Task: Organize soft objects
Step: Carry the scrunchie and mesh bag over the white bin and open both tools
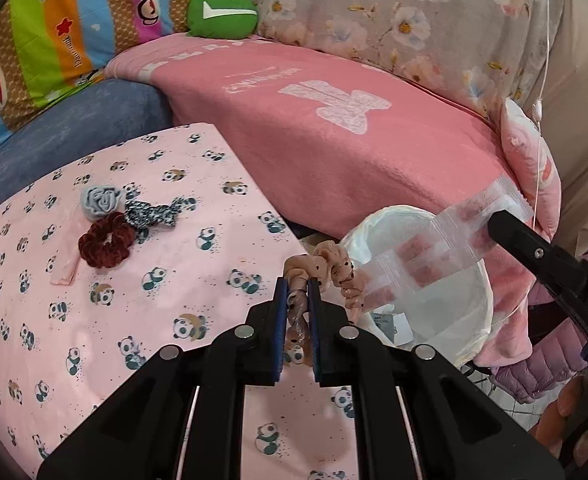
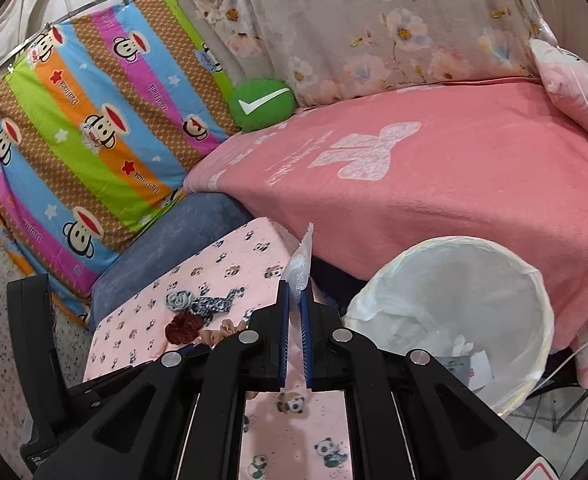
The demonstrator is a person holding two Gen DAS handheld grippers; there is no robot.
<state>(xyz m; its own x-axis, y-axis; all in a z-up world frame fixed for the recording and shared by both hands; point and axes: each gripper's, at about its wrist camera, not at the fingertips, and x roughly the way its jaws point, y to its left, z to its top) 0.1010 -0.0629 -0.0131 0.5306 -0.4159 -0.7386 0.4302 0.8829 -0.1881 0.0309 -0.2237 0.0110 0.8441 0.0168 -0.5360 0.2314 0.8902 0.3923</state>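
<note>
Two jaws grip narrowly: left gripper on the peach scrunchie, right gripper on the clear bag. Scrunchie could snag the bag's mouth at 2 o'clock and drop into the bin.

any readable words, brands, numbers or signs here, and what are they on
White check mark sign, no words: green round cushion.
"Paul Frank", small, only roughly readable: striped monkey-print cover.
White lettering beside a bow shape, upside down and too blurred to read: pink blanket.
"DA", cut off: right gripper body in the left wrist view.
Printed text too small to read: paper tags in the white bin.
</note>
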